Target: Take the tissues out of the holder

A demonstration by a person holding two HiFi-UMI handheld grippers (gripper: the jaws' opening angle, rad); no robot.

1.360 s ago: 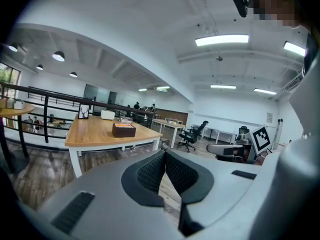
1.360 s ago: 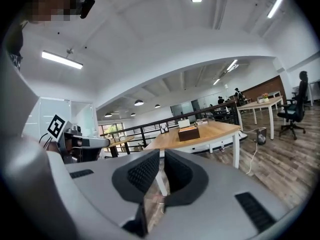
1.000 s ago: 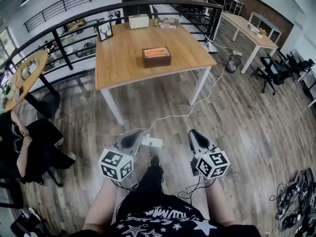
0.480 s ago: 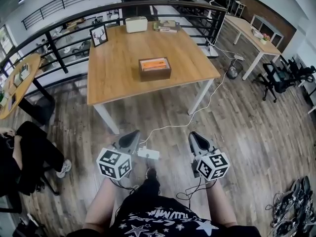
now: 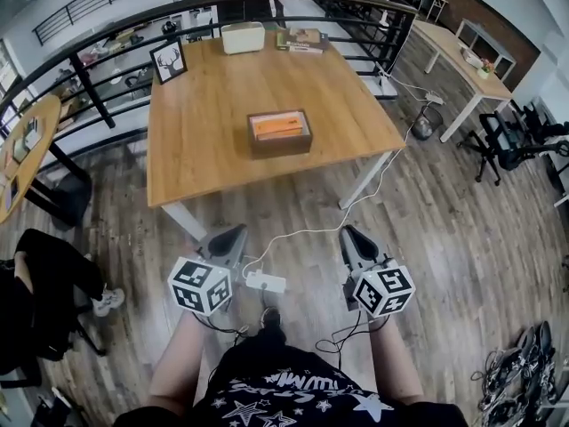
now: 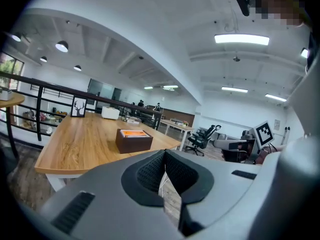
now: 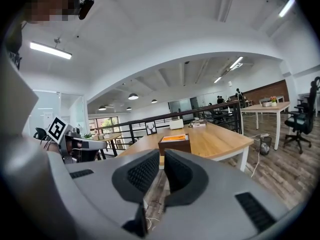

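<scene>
Wooden floor (image 5: pixel 444 203) is lying under both grippers, and the desk (image 5: pixel 196 149) is standing ahead of them, its near edge just past their tips. The brown holder (image 5: pixel 279 133) is sitting about midway across the desk, well back from that near edge. Its long side is running parallel to the edge, and the orange-topped tissues (image 5: pixel 277 125) are showing through its open top. The left gripper (image 5: pixel 233 235) and right gripper (image 5: pixel 348 232) are both pointing forward at the desk, side by side and low. Each has its jaws pressed together on nothing. The holder is lying straight ahead, between the lines the two are pointing along, well apart from both. Neither looks clearly nearer, so the coming move is probably a forward reach over the near edge.
</scene>
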